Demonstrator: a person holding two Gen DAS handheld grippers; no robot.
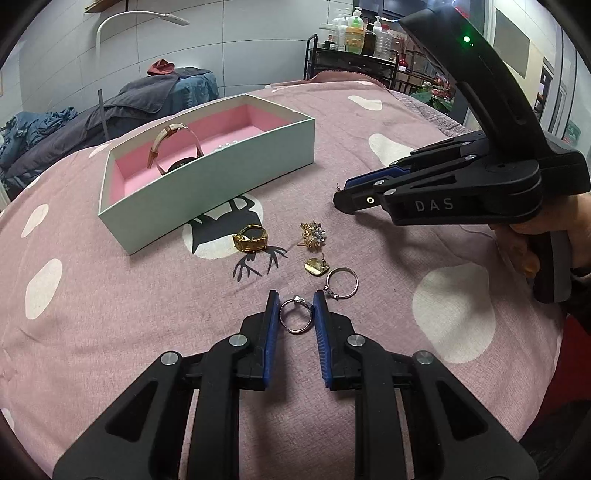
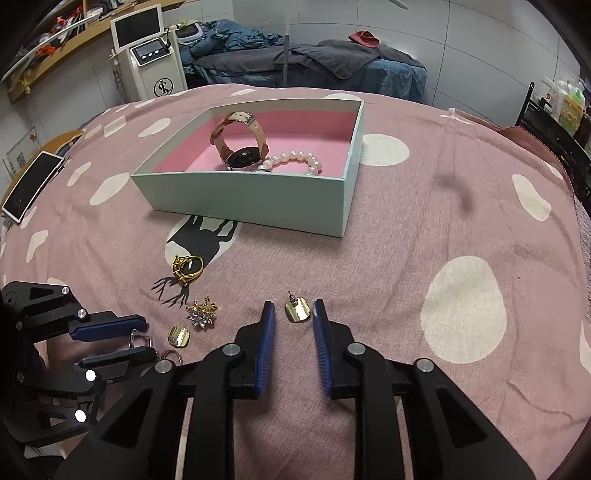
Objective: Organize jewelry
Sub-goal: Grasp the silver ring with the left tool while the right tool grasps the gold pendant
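Observation:
A mint box (image 1: 221, 192) with pink lining holds a watch (image 1: 173, 147) and a pearl bracelet (image 2: 295, 158). On the pink cloth lie a gold ring (image 1: 251, 238), a flower brooch (image 1: 314, 234), a gold earring (image 1: 316, 266) and a silver ring (image 1: 341, 282). My left gripper (image 1: 295, 301) is shut on another silver ring (image 1: 295, 317), its pads touching both sides. My right gripper (image 2: 293, 308) is shut on a second gold earring (image 2: 297, 312) and hovers above the cloth, right of the box (image 2: 258, 195).
A phone (image 2: 31, 188) lies at the cloth's left edge. A white machine (image 2: 147, 55) and a bed with dark clothes (image 2: 314, 62) stand behind. A shelf of bottles (image 1: 354, 33) stands at the back right.

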